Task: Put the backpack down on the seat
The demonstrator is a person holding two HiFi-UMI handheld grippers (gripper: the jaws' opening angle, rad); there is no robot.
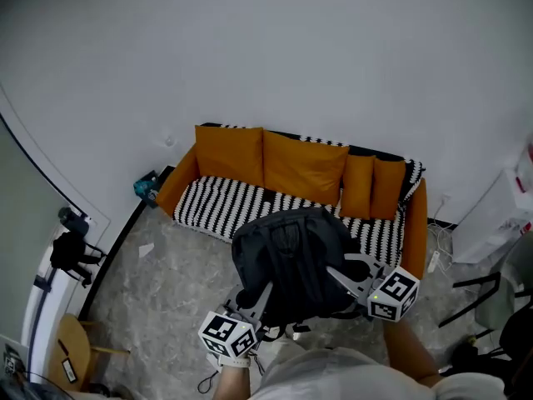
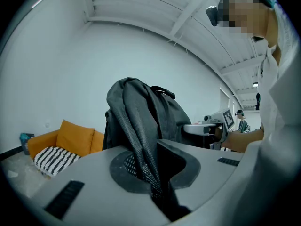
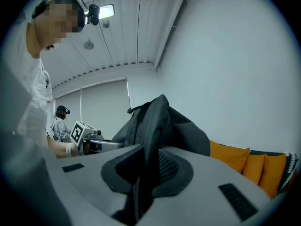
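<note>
Room: plain white wall [image 1: 291,48], grey marbled floor [image 1: 166,282]. Orange sofa [image 1: 212,207] set against the wall, with a black-and-white striped seat and four orange cushions [image 1: 304,167] upright along its back. Small teal object [image 1: 146,187] on the floor just beside the sofa arm at the head view's left. Wooden chair [image 1: 71,348] at lower left, black tripod-mounted device [image 1: 71,248] near it. White beamed ceiling [image 2: 141,8] with one lit panel [image 3: 106,11].

We see a backpack [image 1: 291,261] of matt dark cloth with a coarse woven strap [image 2: 138,140], a cloth sofa [image 1: 218,207], and a smooth marbled floor [image 1: 166,282].
</note>
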